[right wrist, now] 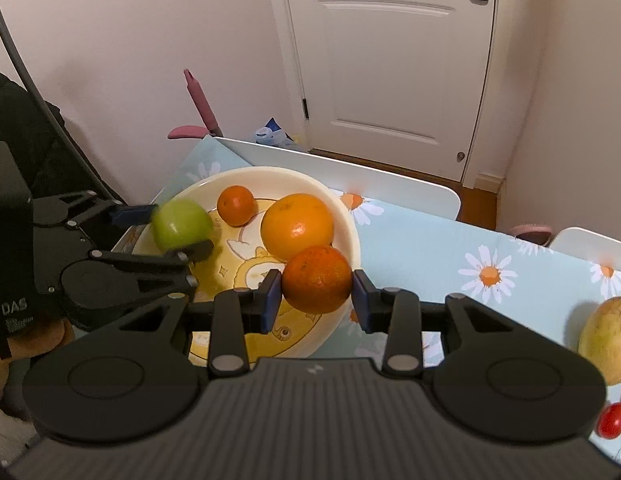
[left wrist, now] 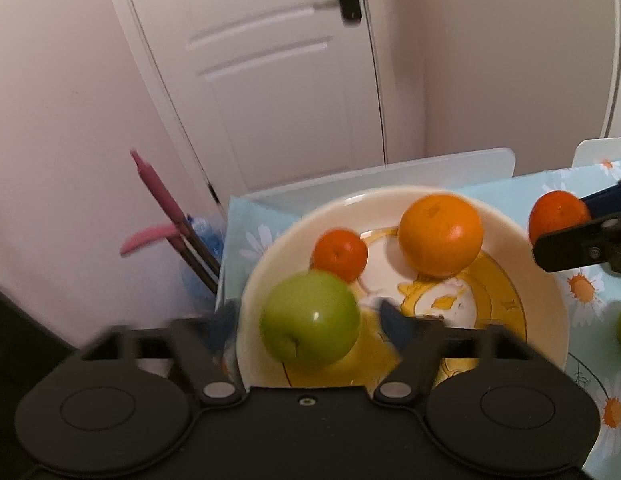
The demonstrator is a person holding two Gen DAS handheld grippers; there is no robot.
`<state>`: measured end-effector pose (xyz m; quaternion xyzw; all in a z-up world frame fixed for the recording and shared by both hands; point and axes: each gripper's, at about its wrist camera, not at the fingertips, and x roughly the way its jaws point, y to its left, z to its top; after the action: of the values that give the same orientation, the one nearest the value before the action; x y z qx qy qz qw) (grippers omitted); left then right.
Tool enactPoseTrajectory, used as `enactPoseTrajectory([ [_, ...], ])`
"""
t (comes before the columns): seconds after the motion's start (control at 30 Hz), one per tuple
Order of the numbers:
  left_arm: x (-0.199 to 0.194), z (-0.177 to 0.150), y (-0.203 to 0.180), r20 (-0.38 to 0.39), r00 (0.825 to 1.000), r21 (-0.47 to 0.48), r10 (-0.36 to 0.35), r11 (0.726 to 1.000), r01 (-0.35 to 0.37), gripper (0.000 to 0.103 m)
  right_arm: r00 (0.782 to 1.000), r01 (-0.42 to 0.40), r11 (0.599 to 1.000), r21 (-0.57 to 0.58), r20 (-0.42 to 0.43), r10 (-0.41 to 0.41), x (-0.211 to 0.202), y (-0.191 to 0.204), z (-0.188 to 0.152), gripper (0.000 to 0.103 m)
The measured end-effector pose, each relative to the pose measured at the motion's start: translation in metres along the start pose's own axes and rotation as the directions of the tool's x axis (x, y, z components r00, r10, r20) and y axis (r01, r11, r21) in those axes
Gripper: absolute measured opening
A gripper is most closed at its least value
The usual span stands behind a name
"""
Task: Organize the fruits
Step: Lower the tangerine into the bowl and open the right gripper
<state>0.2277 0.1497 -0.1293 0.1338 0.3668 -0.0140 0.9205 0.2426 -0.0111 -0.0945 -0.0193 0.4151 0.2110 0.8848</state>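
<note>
A cream plate (left wrist: 542, 280) (right wrist: 346, 216) with a yellow cartoon print holds a small tangerine (left wrist: 340, 255) (right wrist: 235, 205) and a large orange (left wrist: 440, 235) (right wrist: 296, 227). My left gripper (left wrist: 306, 316) (right wrist: 166, 232) has its jaws wide apart around a green apple (left wrist: 309, 320) (right wrist: 181, 225) at the plate's left edge; the fingers look clear of it. My right gripper (right wrist: 315, 300) has its blue pads against both sides of a dark orange (right wrist: 316, 280) (left wrist: 558, 216) above the plate's near rim.
The table has a light blue daisy cloth (right wrist: 470, 248). A yellow-green apple (right wrist: 606, 344) and a small red fruit (right wrist: 612, 420) lie at the right. White chair backs (right wrist: 350, 176) stand behind the table, with a white door (right wrist: 390, 60) and pink-handled tools (right wrist: 200, 100) beyond.
</note>
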Motion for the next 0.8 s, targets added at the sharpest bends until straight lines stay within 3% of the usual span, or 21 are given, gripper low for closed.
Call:
enactPoseTrajectory([
  [0.07,-0.009,0.001,0.002,0.036,0.999,-0.008,0.0,1.0,0.0,0.1,1.0,-0.003,1.0,0.001,0.006,0.003,-0.004,-0.001,0.001,0.052],
  [0.43,-0.039,-0.007,0.004,-0.021,1.0,-0.103,0.002,0.995,-0.004,0.102,0.999,-0.034,0.996,-0.083,0.001,0.035,-0.009,-0.003,0.008,0.052],
  [0.8,-0.068,-0.027,-0.002,-0.053,0.998,-0.156,0.022,0.987,-0.03,0.102,0.995,-0.095,0.971,-0.219,-0.06,0.083,0.027,0.013,0.002,0.052],
])
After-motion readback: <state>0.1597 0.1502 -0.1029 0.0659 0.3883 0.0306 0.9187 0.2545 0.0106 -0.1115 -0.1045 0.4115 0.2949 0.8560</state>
